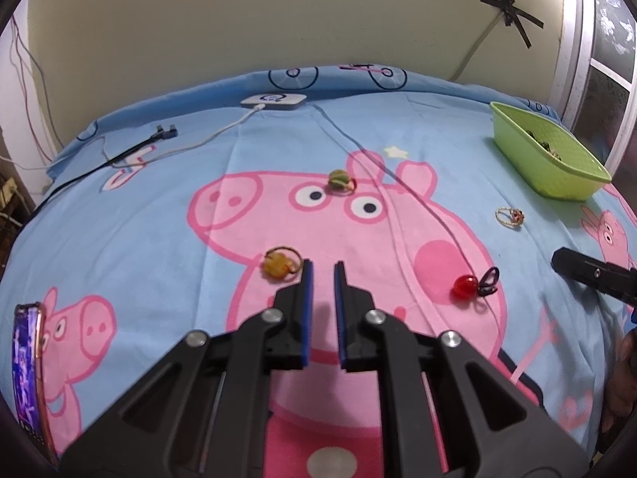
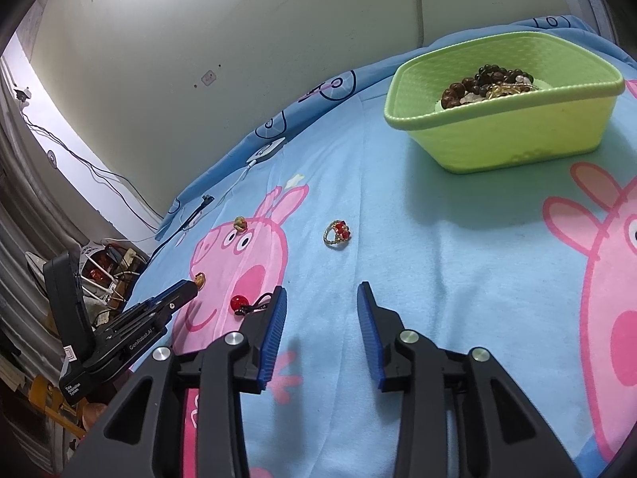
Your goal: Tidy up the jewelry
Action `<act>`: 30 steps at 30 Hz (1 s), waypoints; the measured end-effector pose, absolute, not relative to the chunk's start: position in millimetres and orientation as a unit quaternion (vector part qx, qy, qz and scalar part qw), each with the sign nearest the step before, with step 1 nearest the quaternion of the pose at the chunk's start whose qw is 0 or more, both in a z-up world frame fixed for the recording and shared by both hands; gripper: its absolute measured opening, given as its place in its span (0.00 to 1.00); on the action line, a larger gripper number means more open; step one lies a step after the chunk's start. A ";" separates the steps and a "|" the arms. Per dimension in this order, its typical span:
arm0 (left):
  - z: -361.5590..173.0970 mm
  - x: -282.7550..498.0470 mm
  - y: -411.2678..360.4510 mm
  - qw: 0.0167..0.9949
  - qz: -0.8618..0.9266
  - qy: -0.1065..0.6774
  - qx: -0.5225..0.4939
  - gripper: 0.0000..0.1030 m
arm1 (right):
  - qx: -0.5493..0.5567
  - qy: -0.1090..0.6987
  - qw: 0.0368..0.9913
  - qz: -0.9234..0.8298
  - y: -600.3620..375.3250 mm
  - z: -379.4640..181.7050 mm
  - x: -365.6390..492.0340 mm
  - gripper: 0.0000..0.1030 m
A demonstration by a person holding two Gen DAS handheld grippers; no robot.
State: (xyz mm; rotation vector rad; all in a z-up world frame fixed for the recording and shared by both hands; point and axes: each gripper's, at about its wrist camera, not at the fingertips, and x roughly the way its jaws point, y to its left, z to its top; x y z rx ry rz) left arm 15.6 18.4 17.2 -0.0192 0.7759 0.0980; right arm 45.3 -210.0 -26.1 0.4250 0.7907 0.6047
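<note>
Several rings lie on a blue Peppa Pig sheet. An amber-stone ring (image 1: 279, 263) lies just left of my left gripper (image 1: 323, 267), which is open with a narrow gap and empty. A green-stone ring (image 1: 339, 180) lies farther off. A red-bead ring with a dark band (image 1: 473, 286) lies to the right. A gold ring with red stones (image 1: 510, 216) lies near the green basket (image 1: 557, 175). My right gripper (image 2: 320, 294) is open and empty above the sheet, short of the gold ring (image 2: 337, 233). The basket (image 2: 517, 135) holds beaded jewelry (image 2: 483, 84).
A phone (image 1: 28, 374) lies at the sheet's left edge. A white charger box (image 1: 274, 100) with cables sits at the far edge by the wall. The left gripper shows in the right wrist view (image 2: 175, 298). Clutter lies beyond the bed's left side.
</note>
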 end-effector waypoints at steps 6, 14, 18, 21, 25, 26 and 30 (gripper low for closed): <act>16.9 15.9 18.7 0.925 0.039 0.379 -0.010 0.09 | 0.205 0.374 0.856 0.293 -208.4 -24.7 43.9 0.18; 16.6 16.0 19.3 0.925 0.034 0.377 -0.013 0.09 | 0.206 0.374 0.852 0.303 -208.2 -24.7 47.3 0.19; 16.7 15.1 17.8 0.926 0.024 0.377 -0.014 0.23 | 0.206 0.377 0.850 0.307 -207.6 -25.0 49.2 0.20; 18.4 13.7 16.7 0.928 0.021 0.371 -0.010 0.36 | 0.204 0.378 0.850 0.306 -206.9 -25.3 49.6 0.20; 17.8 15.3 15.1 0.927 0.018 0.374 -0.006 0.36 | 0.199 0.380 0.848 0.313 -204.7 -24.8 49.5 0.21; 17.1 16.0 14.5 0.926 0.019 0.376 -0.005 0.36 | 0.199 0.380 0.846 0.315 -204.5 -24.7 49.8 0.21; 15.7 17.8 11.8 0.924 0.026 0.380 0.005 0.36 | 0.206 0.379 0.842 0.323 -205.8 -24.3 50.0 0.21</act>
